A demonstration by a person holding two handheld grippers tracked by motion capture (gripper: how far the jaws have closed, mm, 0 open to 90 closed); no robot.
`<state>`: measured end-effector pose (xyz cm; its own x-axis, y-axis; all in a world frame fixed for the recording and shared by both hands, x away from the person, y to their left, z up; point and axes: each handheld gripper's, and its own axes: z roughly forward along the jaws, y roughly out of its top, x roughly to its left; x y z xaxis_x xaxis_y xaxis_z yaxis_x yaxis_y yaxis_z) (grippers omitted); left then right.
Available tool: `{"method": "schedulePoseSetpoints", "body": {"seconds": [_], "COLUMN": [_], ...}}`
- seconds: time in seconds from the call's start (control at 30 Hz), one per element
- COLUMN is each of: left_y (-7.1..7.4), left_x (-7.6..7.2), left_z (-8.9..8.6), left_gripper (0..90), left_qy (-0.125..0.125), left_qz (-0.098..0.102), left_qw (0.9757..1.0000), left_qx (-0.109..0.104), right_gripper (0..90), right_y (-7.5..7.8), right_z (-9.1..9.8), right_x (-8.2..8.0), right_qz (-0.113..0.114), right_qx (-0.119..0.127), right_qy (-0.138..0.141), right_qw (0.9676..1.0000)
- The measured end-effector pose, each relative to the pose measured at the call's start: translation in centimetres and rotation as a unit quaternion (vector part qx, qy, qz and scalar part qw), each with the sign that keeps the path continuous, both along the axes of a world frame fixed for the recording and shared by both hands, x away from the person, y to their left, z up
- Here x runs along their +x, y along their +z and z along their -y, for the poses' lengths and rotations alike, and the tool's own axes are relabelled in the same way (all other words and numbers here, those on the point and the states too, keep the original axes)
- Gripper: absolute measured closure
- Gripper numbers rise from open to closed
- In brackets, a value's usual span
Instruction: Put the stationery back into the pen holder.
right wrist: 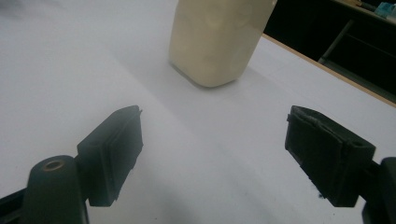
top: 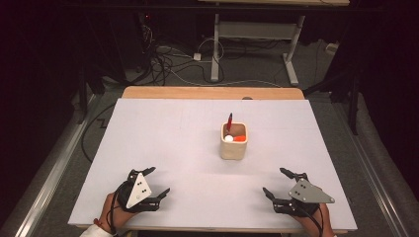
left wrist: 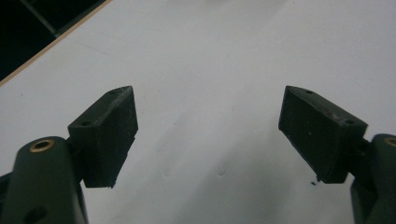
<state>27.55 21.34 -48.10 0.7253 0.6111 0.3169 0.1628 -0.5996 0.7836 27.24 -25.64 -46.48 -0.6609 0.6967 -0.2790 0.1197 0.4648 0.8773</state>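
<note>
Ahead of the right gripper (top: 279,187), beyond its spread, empty jaws, stands a cream square cup (top: 233,141) on the white table (top: 163,143), well apart from both tools. The left gripper (top: 153,182) rests near the table's near edge, jaws likewise wide and holding nothing, with bare surface between them. A red-and-black pen (top: 230,121) leans out of the cup; a careless reach could likely tip the light cup. Its white and orange contents (top: 234,138) are too small to identify.
</note>
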Motion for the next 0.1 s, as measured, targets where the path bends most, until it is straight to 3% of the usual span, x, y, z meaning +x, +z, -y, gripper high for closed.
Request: {"method": "schedulePoseSetpoints", "body": {"seconds": [0.1], "left_y": [0.08], "left_x": [0.12], "left_z": [-0.01], "left_gripper": [19.0], "left_qy": [0.003], "left_qz": [-0.001], "left_qw": [1.0], "left_qx": [-0.007], "right_gripper": [19.4], "right_y": [0.0], "right_z": [0.09], "right_x": [0.01], "right_qz": [-0.001], "right_qx": [0.002], "right_qy": [-0.002], "right_qw": [1.0]}}
